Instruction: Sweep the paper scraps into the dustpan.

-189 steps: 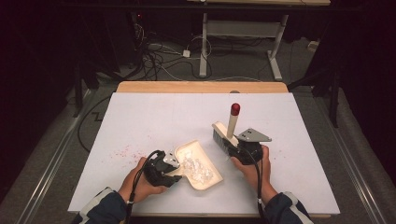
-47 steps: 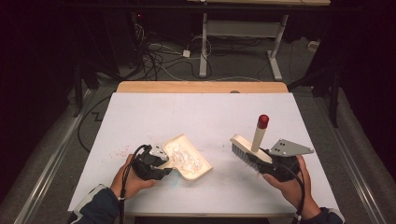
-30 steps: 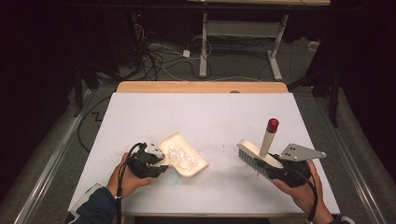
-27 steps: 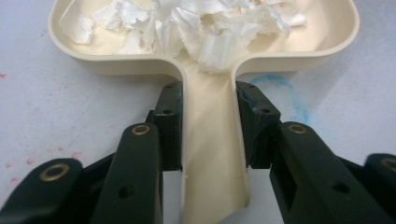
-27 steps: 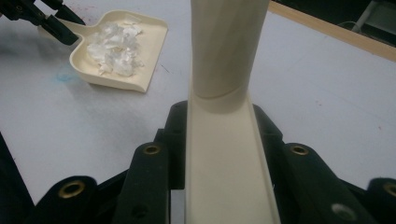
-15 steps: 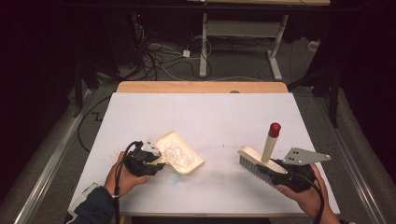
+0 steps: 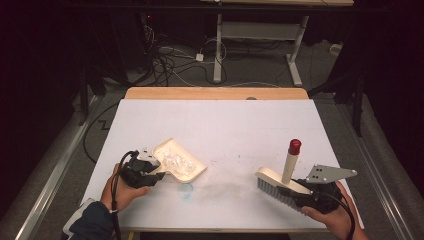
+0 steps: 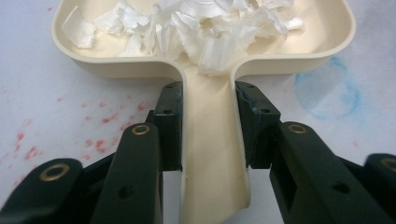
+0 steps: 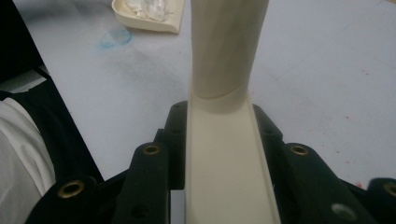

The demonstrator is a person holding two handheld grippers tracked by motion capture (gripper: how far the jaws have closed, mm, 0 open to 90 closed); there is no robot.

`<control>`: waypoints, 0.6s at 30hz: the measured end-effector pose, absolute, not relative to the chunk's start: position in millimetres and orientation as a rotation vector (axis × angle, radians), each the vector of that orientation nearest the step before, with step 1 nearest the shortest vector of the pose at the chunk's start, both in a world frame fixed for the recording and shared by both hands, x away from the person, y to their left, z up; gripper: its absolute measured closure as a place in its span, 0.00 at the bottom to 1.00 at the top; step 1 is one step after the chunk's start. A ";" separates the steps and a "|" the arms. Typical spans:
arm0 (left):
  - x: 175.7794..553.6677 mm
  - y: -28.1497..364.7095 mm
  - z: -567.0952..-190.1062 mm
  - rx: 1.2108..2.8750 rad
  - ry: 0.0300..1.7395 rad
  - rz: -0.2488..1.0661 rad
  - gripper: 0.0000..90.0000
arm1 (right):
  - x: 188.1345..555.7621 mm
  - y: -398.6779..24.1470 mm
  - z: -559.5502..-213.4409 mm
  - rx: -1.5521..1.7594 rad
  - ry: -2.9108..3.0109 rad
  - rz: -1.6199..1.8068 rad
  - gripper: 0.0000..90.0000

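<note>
Dustpan (image 7: pixel 178 160) with white scraps (image 8: pixel 196 28) held by handle in left gripper (image 7: pixel 150 171) jaws, near table (image 7: pixel 220 120) front-left corner. Brush (image 7: pixel 282 182) base clamped in right gripper (image 7: pixel 305 195) jaws, near front-right corner.

The high view overlooks the whole table (image 7: pixel 220 120); both gripper views sit close, sharing the dustpan (image 8: pixel 205 46).

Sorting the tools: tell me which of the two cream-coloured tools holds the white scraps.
The dustpan in the left claw, its tray heaped with white scraps. The brush in the right claw carries none.
</note>
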State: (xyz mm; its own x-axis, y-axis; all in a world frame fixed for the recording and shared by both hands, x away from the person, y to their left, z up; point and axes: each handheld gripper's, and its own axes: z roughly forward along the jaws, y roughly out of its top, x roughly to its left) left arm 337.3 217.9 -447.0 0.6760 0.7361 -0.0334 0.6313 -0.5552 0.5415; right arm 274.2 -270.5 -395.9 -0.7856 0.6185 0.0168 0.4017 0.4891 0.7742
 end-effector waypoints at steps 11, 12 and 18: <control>334.7 243.8 -449.1 2.327 1.147 0.303 0.71 | 267.8 -277.5 -397.7 0.879 2.520 1.213 0.75; 334.6 245.7 -449.5 2.322 1.156 0.305 0.71 | 267.1 -277.4 -397.7 0.878 2.528 1.209 0.75; 335.3 254.5 -449.9 2.304 1.208 0.340 0.71 | 268.0 -278.3 -399.5 0.882 2.575 1.183 0.75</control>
State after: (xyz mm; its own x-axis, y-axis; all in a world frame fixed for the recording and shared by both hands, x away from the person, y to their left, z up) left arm 335.3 254.5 -449.9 0.5725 0.8198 -0.0151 0.6912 -0.4726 0.5467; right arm 268.0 -278.3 -399.5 -0.8096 0.5808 0.0850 0.4427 0.5091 0.7382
